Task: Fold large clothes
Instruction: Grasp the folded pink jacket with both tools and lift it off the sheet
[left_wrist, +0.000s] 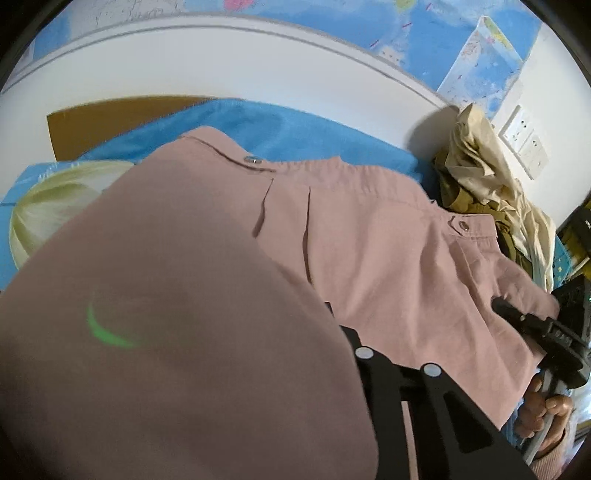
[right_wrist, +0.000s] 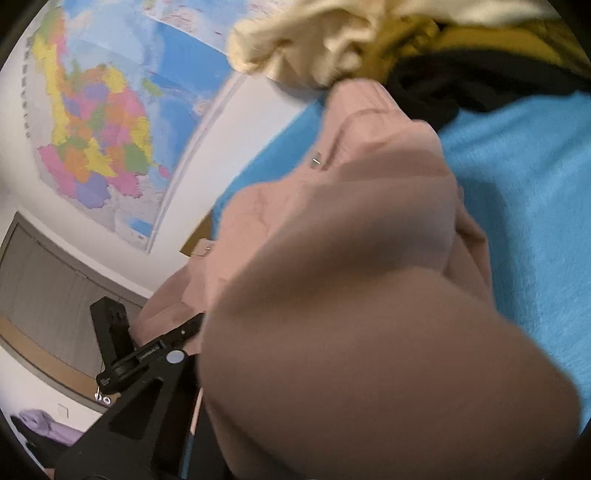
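The pink garment (left_wrist: 369, 236) lies spread on the blue bed cover (left_wrist: 295, 125), its buttoned waistband running along the far side near the white wall, so the cloth is laid flat and squared for a fold across its width. Both grippers have taken hold at the near edge, which is why pink fabric billows up over each lens and hides most of the fingers. In the left wrist view the right gripper (left_wrist: 517, 314) reaches in from the right with its black jaws narrowed onto the hem, a hand (left_wrist: 543, 413) visible below on the handle. In the right wrist view the left gripper (right_wrist: 192, 325) comes in from the left, jaws likewise narrow, with cloth pinched between them. Gripping two points of one edge looks meant to keep that edge straight when it is carried over toward the waistband (a single pinch would let it sag). A heap of cream and olive clothes (left_wrist: 480, 170) sits at the far right, just beside the waistband's end, probably waiting its turn.
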